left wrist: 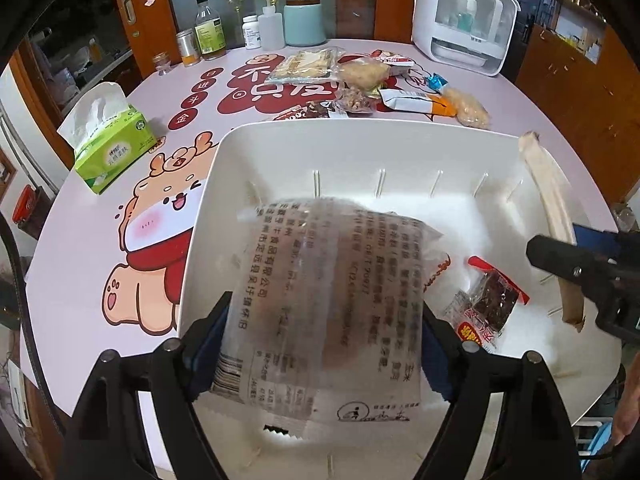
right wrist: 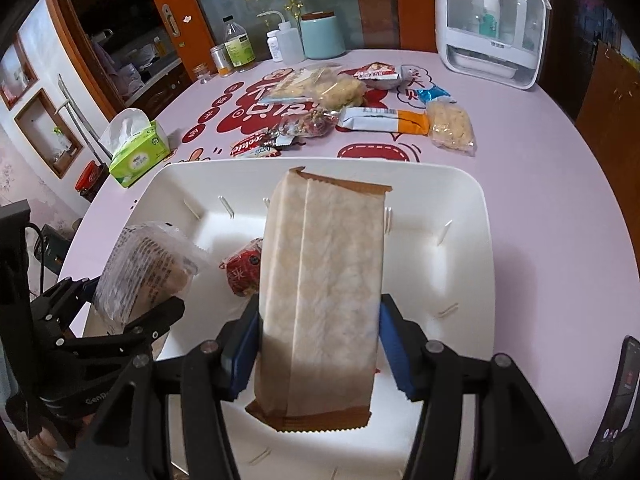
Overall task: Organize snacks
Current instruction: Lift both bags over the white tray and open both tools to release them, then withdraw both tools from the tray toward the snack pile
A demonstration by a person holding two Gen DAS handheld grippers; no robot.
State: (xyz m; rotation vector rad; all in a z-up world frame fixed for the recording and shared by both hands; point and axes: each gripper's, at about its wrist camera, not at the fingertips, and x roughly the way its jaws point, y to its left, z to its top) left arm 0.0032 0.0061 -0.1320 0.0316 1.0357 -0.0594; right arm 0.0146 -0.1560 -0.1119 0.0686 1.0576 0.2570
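Note:
A white basket stands on the pink table. My left gripper is shut on a clear printed snack packet and holds it over the basket; the packet also shows in the right wrist view. My right gripper is shut on a long tan snack packet over the basket; the packet appears edge-on in the left wrist view. A small red snack packet lies in the basket. Several loose snack packets lie beyond the basket.
A green tissue box sits left of the basket. Bottles and a teal jar stand at the table's back edge. A white appliance stands back right. A phone is at the right edge.

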